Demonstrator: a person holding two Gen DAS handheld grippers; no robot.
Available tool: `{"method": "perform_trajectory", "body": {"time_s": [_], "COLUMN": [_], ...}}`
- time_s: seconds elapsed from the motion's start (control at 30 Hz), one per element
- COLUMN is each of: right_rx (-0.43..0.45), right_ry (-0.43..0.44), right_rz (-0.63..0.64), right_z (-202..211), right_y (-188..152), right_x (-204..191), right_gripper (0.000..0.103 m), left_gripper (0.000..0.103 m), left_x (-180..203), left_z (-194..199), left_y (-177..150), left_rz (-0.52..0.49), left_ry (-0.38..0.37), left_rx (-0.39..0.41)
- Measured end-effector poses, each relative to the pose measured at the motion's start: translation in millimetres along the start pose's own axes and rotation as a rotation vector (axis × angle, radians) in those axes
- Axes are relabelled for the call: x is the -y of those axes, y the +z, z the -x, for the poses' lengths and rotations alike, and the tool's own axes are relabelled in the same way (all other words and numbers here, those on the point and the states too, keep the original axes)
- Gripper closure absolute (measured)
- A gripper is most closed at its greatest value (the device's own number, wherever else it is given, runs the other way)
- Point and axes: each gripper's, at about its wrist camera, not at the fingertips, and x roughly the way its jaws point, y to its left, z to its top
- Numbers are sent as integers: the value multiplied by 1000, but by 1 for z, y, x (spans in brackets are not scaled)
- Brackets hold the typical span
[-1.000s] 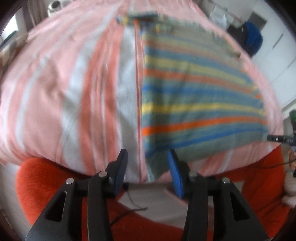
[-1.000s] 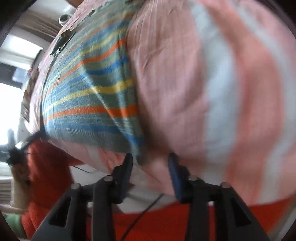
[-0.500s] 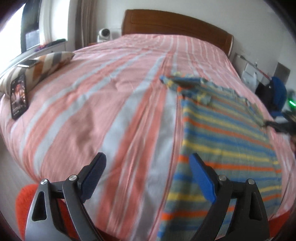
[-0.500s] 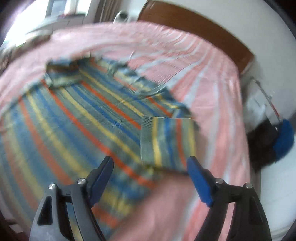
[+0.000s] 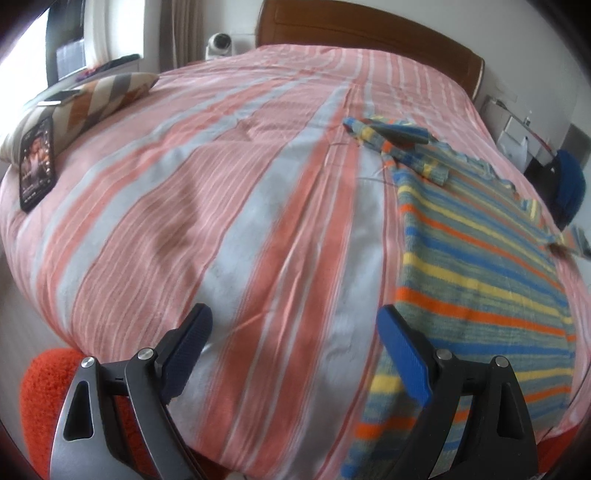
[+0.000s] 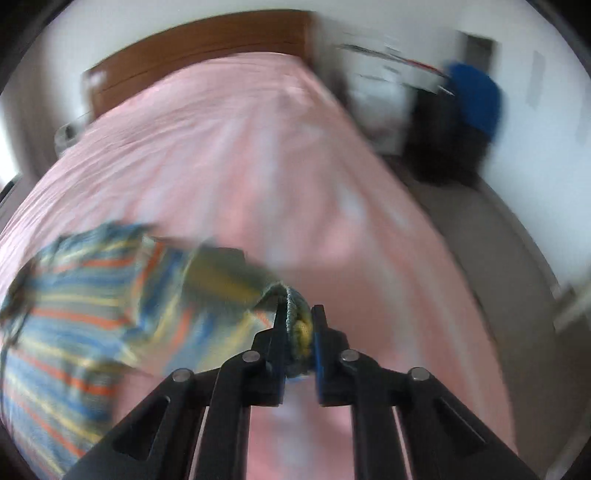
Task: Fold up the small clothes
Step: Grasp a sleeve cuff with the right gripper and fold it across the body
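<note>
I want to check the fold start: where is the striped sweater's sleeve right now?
In the right wrist view, the sleeve is pinched in the right tool, lifted over the pink striped bedspread.

Black tongs (image 5: 295, 354), blue pads (image 5: 404, 356)

The sweater (image 5: 476, 273) is grey-green knit, crossed by orange, yellow and blue stripes; its gathered edge (image 6: 295, 325) shows grey-green and yellow. The bed (image 5: 207, 192) wears a cover of salmon-pink and pale grey-white stripes running lengthwise, with a brown wooden headboard (image 5: 369, 27). The cushion (image 5: 92, 99) has a zigzag of brown, grey and cream. The phone (image 5: 37, 162) is black. The left gripper (image 5: 295, 347) is black with dark blue fingers (image 5: 404, 354). The rug (image 5: 40, 387) is bright orange-red.
</note>
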Motion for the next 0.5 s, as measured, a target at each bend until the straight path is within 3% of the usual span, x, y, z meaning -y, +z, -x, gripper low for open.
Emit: {"method": "perform_trajectory", "body": {"time_s": [0.13,0.27,0.5], "right_rx": [-63,-81,-98], "right_ry": [-8,29,24], "right_rz": [-98,-191,-205], "right_z": [-16,-28,-29], "right_y": [-28,-48,-55], "right_x": [34,50,56], "right_gripper": [100,100,101], "left_gripper": [11,11,11], "left_x": [6,10,11], "left_z": [-1,-3,-6], "left_y": [-4,-8,-9], "left_rz": [-29,-52,-66], "left_ry": [27,48,60], "left_rx": [-4,-15,-25]}}
